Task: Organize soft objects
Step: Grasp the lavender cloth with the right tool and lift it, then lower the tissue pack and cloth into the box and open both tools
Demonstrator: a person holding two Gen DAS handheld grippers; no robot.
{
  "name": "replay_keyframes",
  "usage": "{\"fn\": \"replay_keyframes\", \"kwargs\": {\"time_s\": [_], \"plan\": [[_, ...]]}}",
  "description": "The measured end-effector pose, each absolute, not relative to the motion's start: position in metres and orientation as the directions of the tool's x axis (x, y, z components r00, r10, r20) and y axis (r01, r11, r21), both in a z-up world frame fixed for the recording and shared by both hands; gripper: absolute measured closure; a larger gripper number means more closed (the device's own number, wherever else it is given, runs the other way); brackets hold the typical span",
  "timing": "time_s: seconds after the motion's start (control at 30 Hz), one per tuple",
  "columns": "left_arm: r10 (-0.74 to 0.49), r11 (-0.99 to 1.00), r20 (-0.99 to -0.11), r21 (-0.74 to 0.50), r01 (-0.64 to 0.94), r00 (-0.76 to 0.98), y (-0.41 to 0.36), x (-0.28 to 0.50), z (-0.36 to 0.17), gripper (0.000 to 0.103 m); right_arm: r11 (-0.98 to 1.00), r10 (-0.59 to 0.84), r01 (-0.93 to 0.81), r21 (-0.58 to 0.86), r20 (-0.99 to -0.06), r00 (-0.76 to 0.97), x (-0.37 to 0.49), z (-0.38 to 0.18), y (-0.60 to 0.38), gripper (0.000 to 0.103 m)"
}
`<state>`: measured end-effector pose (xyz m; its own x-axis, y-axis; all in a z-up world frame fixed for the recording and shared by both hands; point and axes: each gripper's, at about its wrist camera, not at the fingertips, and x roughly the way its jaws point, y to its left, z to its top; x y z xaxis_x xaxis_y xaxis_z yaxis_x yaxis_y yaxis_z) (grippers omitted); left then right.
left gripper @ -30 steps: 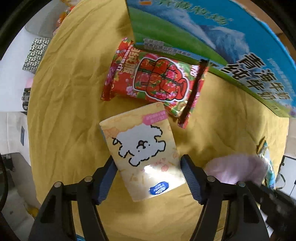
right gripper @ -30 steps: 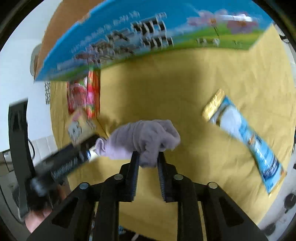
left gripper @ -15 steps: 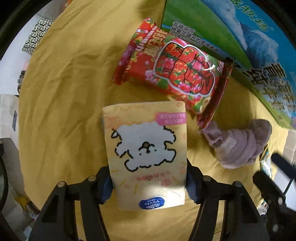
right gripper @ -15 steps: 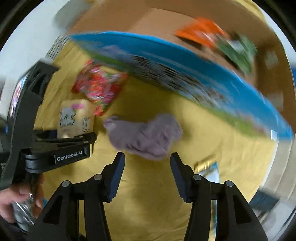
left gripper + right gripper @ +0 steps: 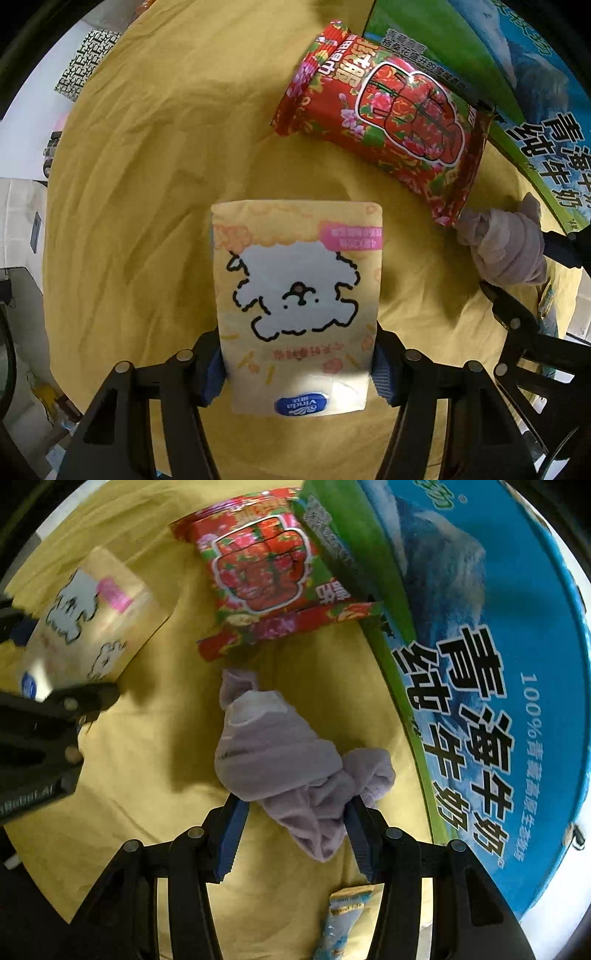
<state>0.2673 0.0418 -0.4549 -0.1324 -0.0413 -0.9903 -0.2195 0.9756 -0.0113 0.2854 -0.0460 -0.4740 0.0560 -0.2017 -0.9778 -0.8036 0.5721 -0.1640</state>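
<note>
A yellow tissue pack [image 5: 295, 295] with a white cartoon dog lies on the yellow cloth [image 5: 147, 184]. My left gripper [image 5: 297, 365] points straight down and is shut on the pack's near end, a blue pad against each long side. A rolled purple-grey sock bundle [image 5: 280, 760] rests on the cloth, and its lower folds lie between the spread jaws of my open right gripper [image 5: 295, 834]. In the left wrist view the sock bundle [image 5: 506, 247] sits at the right, beside a corner of the red snack bag [image 5: 388, 122]. In the right wrist view the tissue pack [image 5: 88, 627] is at the far left.
A big blue and green milk carton box [image 5: 498, 664] fills the right side, and the red snack bag [image 5: 266, 576] leans against its corner. A blue sachet [image 5: 340, 919] lies under the right gripper. The left gripper's black frame [image 5: 55, 731] stands close at the left.
The left jaws closed onto the tissue pack and sank toward it. The right gripper let go of the sock bundle, rolled round, and now straddles it on the cloth.
</note>
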Motion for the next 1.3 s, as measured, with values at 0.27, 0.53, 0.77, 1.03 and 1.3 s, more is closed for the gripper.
{"fn": "replay_keyframes", "kwargs": {"time_s": [0.27, 0.53, 0.77, 1.03, 1.3], "plan": [[-0.035, 0.976, -0.993, -0.009, -0.216, -0.115, 0.043, 0.274, -0.441, 0.042, 0.696, -0.129, -0.706, -0.131, -0.990, 0.056, 0.322, -0.467, -0.066, 0.069], [0.052, 0.991, -0.998, 0.050, -0.121, 0.017, 0.019, 0.269, -0.387, 0.043, 0.939, 0.092, -0.325, 0.114, -0.992, -0.083, 0.340, -0.429, -0.132, 0.070], [0.054, 0.999, -0.986, 0.052, -0.015, 0.158, -0.018, 0.271, -0.324, 0.043, 0.957, 0.285, -0.038, 0.287, -0.957, -0.051, 0.341, -0.374, -0.191, 0.070], [-0.054, 0.997, -0.962, -0.039, 0.063, 0.267, -0.052, 0.304, -0.244, 0.043, 0.943, 0.321, 0.059, 0.328, -0.942, 0.096, 0.373, -0.299, -0.238, 0.070], [-0.093, 0.994, -0.954, -0.070, 0.088, 0.284, -0.063, 0.383, -0.221, 0.043, 0.933, 0.277, 0.178, 0.312, -0.941, 0.195, 0.393, -0.274, -0.269, 0.070]]}}
